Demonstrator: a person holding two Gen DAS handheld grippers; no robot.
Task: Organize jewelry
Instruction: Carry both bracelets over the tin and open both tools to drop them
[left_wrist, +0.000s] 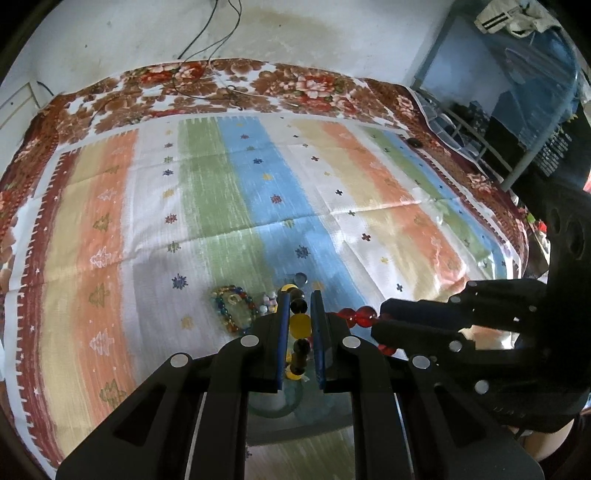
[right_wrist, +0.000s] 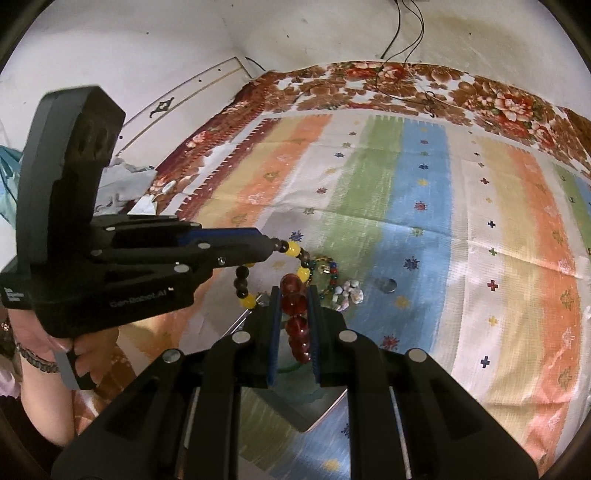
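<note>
On a striped cloth (left_wrist: 155, 229) spread over a floral blanket (left_wrist: 303, 85), a multicoloured bead bracelet (left_wrist: 233, 308) lies coiled at the left of a small jewelry cluster, with a little heap of pale beads (left_wrist: 269, 302) just beside it to the right. The left gripper (left_wrist: 300, 295) has its jaws pinched on a yellow-and-brown bead bracelet (left_wrist: 300, 325), the strand running between the blue pads. A small round disc (left_wrist: 300, 278) rests on the cloth just beyond its tips. To the right, the right gripper (left_wrist: 376, 319) clamps a red bead bracelet (left_wrist: 360, 314), its jaws pressed in on the beads; the right wrist view shows the red bracelet (right_wrist: 295, 306) gripped between the pads and the left gripper (right_wrist: 271, 246) holding the yellow-and-brown loop (right_wrist: 291, 251) above the cloth. A greenish ring-shaped piece (left_wrist: 275, 402) and a grey tray-like surface (left_wrist: 295, 424) sit beneath both grippers, near the camera; what they are cannot be told for sure.

Risks: the two strands hang close and appear to touch or cross near the left gripper's tips, so pulling them apart could snag them. Round, glossy beads may roll out of a pinch if either grip loosens. A dropped strand could land on the loose pieces below and tangle with them.
</note>
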